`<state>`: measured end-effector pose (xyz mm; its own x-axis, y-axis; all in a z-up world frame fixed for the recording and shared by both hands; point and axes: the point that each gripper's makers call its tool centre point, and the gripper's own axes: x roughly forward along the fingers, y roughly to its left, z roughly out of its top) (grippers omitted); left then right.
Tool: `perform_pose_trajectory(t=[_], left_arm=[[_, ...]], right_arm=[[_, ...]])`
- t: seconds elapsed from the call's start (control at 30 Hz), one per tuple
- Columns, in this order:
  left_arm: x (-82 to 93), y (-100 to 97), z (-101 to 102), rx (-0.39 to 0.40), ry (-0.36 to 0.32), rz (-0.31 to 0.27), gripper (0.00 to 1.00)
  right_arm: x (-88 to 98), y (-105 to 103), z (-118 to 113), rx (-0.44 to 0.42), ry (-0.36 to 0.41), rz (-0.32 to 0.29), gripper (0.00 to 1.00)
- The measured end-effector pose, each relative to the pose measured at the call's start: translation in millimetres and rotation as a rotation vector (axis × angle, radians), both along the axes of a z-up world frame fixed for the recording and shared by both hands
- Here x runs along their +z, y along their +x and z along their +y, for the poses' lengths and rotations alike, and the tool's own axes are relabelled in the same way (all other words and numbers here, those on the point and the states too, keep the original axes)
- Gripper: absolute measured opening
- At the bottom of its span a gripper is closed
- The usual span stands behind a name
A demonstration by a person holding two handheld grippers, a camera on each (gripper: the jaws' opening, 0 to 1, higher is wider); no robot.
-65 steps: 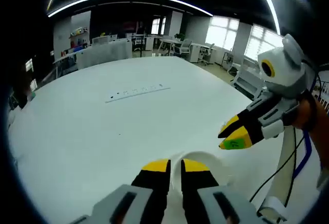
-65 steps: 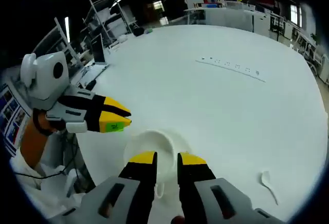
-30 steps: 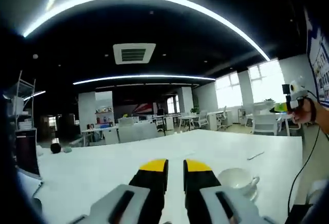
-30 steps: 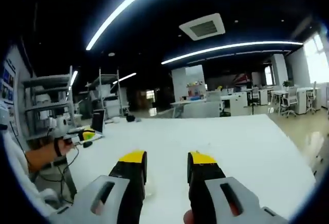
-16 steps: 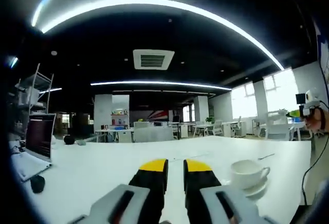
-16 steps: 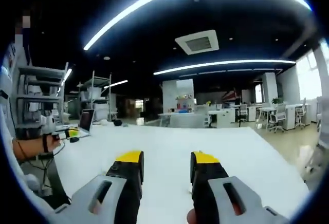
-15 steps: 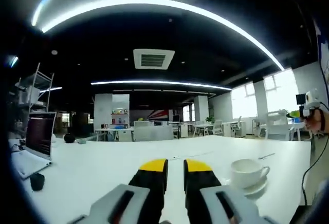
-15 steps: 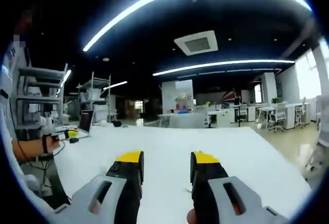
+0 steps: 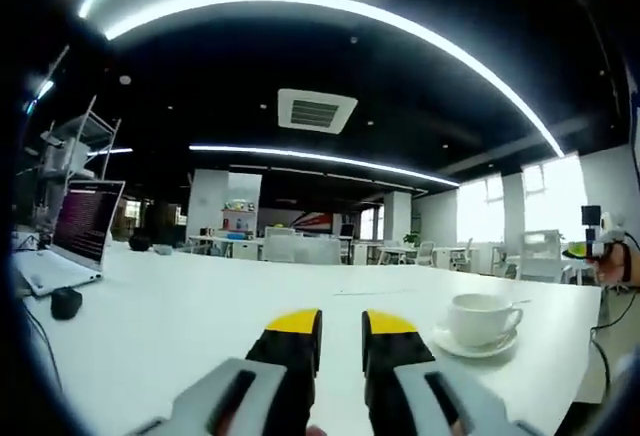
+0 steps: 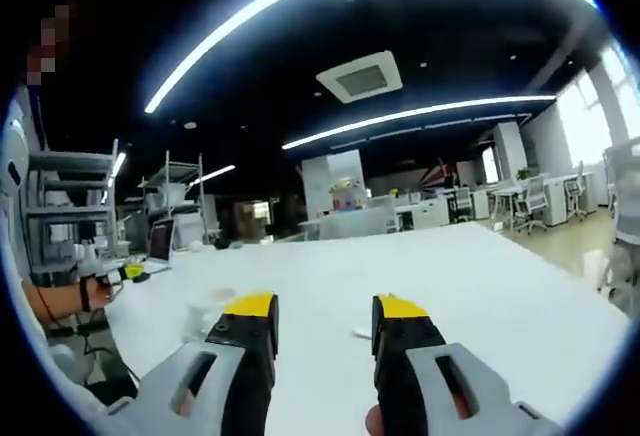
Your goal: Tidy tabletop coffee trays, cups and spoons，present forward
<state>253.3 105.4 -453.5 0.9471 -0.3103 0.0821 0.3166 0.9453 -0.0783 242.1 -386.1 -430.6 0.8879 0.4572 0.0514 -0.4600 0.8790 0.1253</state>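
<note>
The white coffee cup (image 9: 481,318) sits upright on its white saucer (image 9: 474,345) on the white table (image 9: 160,326), its handle turned toward the right of my left gripper view. Cup and saucer lie just to the right of my left gripper (image 9: 340,324) and a little ahead of its tips, apart from them. I hold that gripper low over the table with its 2 yellow-tipped jaws nearly together, only a narrow slit between them and nothing in it.

In my right gripper view, a small pale thing (image 10: 361,333) lies on the table between the jaws' tips; it may be the spoon, but it is too small to tell. A blurred whitish shape (image 10: 205,318) on the table left of my left jaw may be the cup, though I cannot be sure. My right gripper (image 10: 325,308) stands with its 2 jaws spread well apart, holding nothing.

Further out, an open laptop (image 9: 68,239) with a lit screen stands at the far left of the table in my left gripper view, with a dark mouse (image 9: 65,302) beside it. At the right edge of that view my other hand (image 9: 612,264) holds the right gripper far off. In the right gripper view my left hand (image 10: 92,291) shows at the left edge, with metal shelving (image 10: 70,226) behind it. Desks and office chairs (image 10: 530,196) fill the room beyond, under long curved ceiling lights (image 9: 330,11) and a ceiling vent (image 9: 314,112).
</note>
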Motion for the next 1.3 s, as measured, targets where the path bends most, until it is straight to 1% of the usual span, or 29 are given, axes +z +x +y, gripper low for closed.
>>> perform_pose_trajectory(t=[0.1,0.23,0.33,0.43,0.57,0.63,0.67,0.73,0.8,0.83,0.87,0.9,0.93,0.97,1.0,1.07,1.1,1.17,1.2,1.23,1.27,1.3], left_arm=[[5.5,0.1,-2.7,-0.009,-0.016,-0.011,0.19],[11.0,-1.2,-4.4,-0.022,-0.01,-0.026,0.19],[13.0,-3.5,-5.3,-0.034,0.025,-0.032,0.19],[14.0,-7.7,-6.4,-0.047,0.044,-0.035,0.19],[12.5,-11.1,-6.2,-0.069,0.067,-0.021,0.19],[13.4,-13.4,-6.1,-0.083,0.077,-0.018,0.19],[13.4,-14.6,-6.2,-0.102,0.075,-0.011,0.19],[14.2,-16.5,-5.5,-0.123,0.097,-0.004,0.19],[16.3,-20.2,-8.0,-0.174,0.1,0.018,0.19],[18.6,-21.7,-9.2,-0.193,0.104,0.025,0.19],[19.8,-22.8,-10.2,-0.21,0.121,0.034,0.19],[21.4,-22.9,-9.1,-0.212,0.149,0.043,0.19],[23.6,-22.6,-8.0,-0.216,0.196,0.036,0.19],[22.3,-22.3,-6.5,-0.218,0.229,0.057,0.19],[21.4,-21.9,-5.6,-0.217,0.233,0.079,0.19],[24.2,-22.3,-7.0,-0.244,0.252,0.09,0.19],[27.5,-22.4,-6.7,-0.248,0.263,0.085,0.19],[30.4,-22.9,-6.7,-0.258,0.275,0.094,0.19],[31.9,-23.9,-7.7,-0.266,0.285,0.092,0.19],[32.9,-24.6,-8.1,-0.271,0.304,0.086,0.19],[32.7,-24.4,-6.9,-0.262,0.325,0.089,0.19],[32.3,-24.2,-5.9,-0.259,0.338,0.094,0.19]], right_arm=[[1.3,-2.8,1.2,0.002,0.013,-0.009,0.38],[6.0,-5.6,-0.8,0.001,0.005,-0.037,0.38],[7.9,-6.5,-5.7,-0.005,-0.012,-0.047,0.38],[8.8,-5.9,-10.3,-0.011,-0.014,-0.047,0.38],[8.2,-5.1,-13.0,-0.013,-0.031,-0.044,0.38],[10.7,-3.3,-14.8,-0.008,-0.038,-0.044,0.38],[13.6,-2.3,-15.2,0.0,-0.044,-0.046,0.38],[17.2,0.3,-15.9,0.013,-0.065,-0.047,0.38],[21.1,6.8,-19.9,0.014,-0.119,-0.037,0.38],[22.4,8.5,-18.8,0.039,-0.144,-0.028,0.38],[23.4,10.9,-18.6,0.055,-0.164,-0.008,0.38],[25.4,13.1,-17.1,0.077,-0.204,-0.005,0.38],[25.7,13.9,-15.1,0.097,-0.231,0.003,0.38],[28.1,18.2,-15.0,0.108,-0.288,0.008,0.38],[28.4,20.0,-12.1,0.135,-0.326,0.015,0.38],[29.0,23.8,-6.5,0.185,-0.388,0.028,0.38],[27.8,25.0,-3.3,0.214,-0.419,0.039,0.38],[24.0,30.7,-1.9,0.243,-0.474,0.058,0.38],[19.3,32.5,0.2,0.276,-0.502,0.079,0.38],[16.6,34.2,-0.6,0.282,-0.515,0.094,0.37],[14.6,38.9,-2.8,0.278,-0.544,0.096,0.36],[9.6,40.6,-3.6,0.297,-0.572,0.112,0.35]])
